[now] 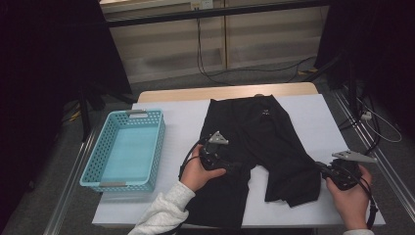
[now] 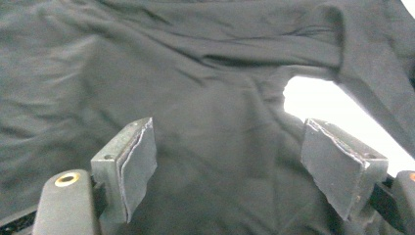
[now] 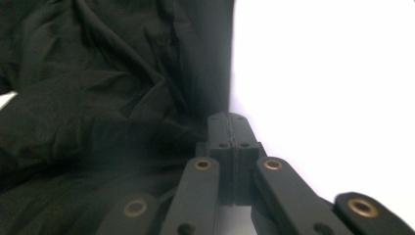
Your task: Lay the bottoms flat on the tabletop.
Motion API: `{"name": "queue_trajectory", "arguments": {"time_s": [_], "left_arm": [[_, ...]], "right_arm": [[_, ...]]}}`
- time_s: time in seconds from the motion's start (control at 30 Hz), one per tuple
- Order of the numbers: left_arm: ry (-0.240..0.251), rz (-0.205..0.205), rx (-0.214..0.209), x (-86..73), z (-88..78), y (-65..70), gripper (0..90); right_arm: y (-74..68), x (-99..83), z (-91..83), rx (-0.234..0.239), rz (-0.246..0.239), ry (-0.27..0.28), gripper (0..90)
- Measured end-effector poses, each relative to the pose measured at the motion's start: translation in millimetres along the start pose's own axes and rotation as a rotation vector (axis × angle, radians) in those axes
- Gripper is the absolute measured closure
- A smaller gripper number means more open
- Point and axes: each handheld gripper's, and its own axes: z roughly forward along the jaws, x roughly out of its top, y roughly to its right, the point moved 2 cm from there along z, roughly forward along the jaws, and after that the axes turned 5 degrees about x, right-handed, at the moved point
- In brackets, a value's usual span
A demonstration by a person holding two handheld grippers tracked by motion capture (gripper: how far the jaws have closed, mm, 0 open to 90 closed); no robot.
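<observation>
The black shorts (image 1: 259, 147) lie flat on the table (image 1: 318, 122), legs toward the person; the left gripper (image 2: 227, 166) hovers wide open over the crotch, while the right gripper (image 3: 229, 128) pinches the right leg's hem.

Garment (image 1: 254, 142) flat on the table (image 1: 313, 117), basket (image 1: 95, 169) on the table left of it.
</observation>
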Motion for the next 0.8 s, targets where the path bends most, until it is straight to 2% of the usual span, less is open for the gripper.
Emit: {"name": "queue_trajectory", "arguments": {"time_s": [0.17, 0.37, 0.4, 0.47, 0.53, 0.7, 0.8], "left_arm": [[-0.007, 0.010, -0.023, -0.8, 7.2, 6.7, 22.6], [-0.003, 0.031, -0.034, 0.7, 13.0, 13.2, 25.0], [-0.004, 0.035, -0.038, 1.0, 13.9, 14.3, 25.3], [-0.004, 0.045, -0.035, 1.4, 15.9, 16.3, 26.0], [-0.007, 0.049, -0.043, 1.2, 18.2, 17.8, 26.6], [0.001, 0.052, -0.047, 2.5, 20.7, 20.2, 27.7], [-0.007, 0.067, -0.051, 2.5, 22.2, 21.8, 31.1]], "right_arm": [[-0.4, 0.3, -1.3, -0.023, -0.019, -0.002, 86.9], [-24.7, 9.3, -8.9, 0.023, -0.088, 0.018, 75.3], [-29.9, 10.1, -10.0, 0.043, -0.097, 0.019, 74.4], [-41.9, 9.2, -10.3, 0.112, -0.102, 0.017, 72.4], [-57.7, 5.1, -6.3, 0.186, -0.117, -0.020, 67.3], [-96.9, -2.1, 3.1, 0.254, -0.209, -0.092, 56.6], [-113.3, -7.2, 8.6, 0.272, -0.259, -0.122, 56.1]]}}
